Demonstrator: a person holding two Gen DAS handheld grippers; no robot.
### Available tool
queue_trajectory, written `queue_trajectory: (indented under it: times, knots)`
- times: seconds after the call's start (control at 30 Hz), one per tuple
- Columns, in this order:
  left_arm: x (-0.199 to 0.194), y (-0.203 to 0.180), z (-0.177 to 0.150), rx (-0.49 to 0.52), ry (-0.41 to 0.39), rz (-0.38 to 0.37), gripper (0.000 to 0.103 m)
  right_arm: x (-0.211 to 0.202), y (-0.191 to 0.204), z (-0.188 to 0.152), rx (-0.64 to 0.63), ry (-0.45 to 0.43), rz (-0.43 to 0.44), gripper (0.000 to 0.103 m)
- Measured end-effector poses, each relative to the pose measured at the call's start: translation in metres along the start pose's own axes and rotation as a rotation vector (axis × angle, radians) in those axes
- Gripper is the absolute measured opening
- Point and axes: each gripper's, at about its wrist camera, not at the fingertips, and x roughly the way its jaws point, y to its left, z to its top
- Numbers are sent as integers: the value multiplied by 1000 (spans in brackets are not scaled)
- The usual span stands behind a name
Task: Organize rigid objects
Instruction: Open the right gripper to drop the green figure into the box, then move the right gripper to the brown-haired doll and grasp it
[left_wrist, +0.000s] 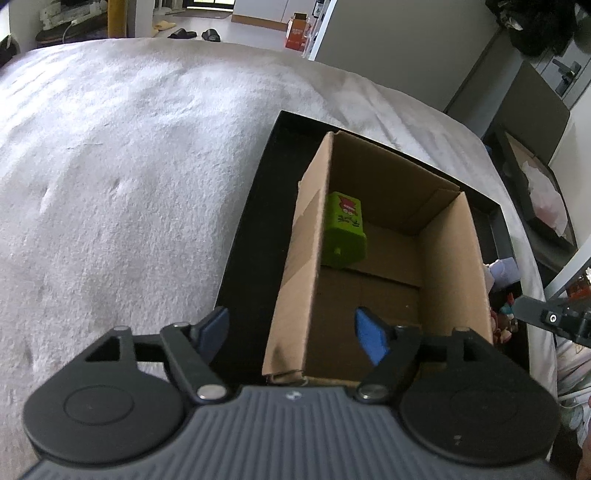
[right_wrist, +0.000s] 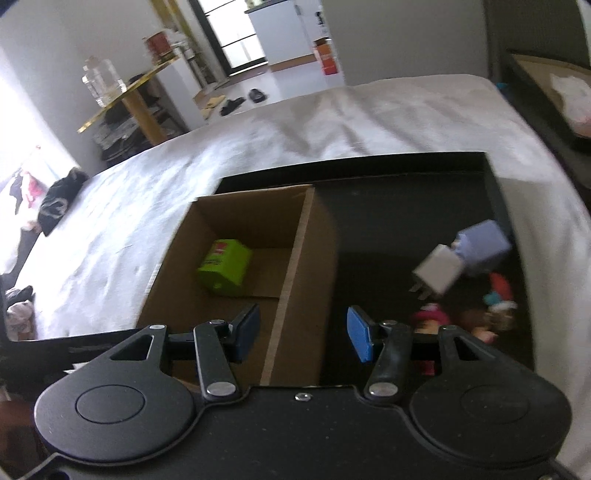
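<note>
- Inside the cardboard box (left_wrist: 373, 254), a green block (left_wrist: 345, 229) lies against its left wall.
- Left gripper (left_wrist: 295, 338) hovers above the box, jaws wide apart, empty.
- Right gripper (right_wrist: 303, 334) straddles the box's right wall, jaws spread, holding nothing.
- Beside the box, small toys (right_wrist: 476, 266) lie in the black tray (right_wrist: 406, 221).

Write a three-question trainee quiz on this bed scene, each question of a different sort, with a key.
1. True or false: the green block lies inside the cardboard box.
2. Multiple choice: the white plug adapter lies (A) in the cardboard box, (B) on the black tray outside the box, (C) on the white blanket.
3. Fill in: the left gripper and right gripper are both ____ and hold nothing.

Key: 1 true; 2 B; 3 open.
</note>
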Motion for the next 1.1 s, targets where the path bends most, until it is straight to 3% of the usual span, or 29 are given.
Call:
queue_trajectory:
  times: [0.17,0.4,0.5,0.9,1.1]
  knots:
    - [1,-7,0,34,4,27,84,0,-21,-6,30,2,-27,53]
    - [1,-13,0,56,13,56,94,-1,-44,-12,62,-12,-56,78]
    - [3,-17,1,70,18,66,95,0,-56,-15,75,-14,-70,82]
    - [13,-36,7,126,28,141,95,14,-95,-23,101,-9,-118,81]
    - [18,-45,8,157,37,172,95,29,-114,-26,138,13,-118,66]
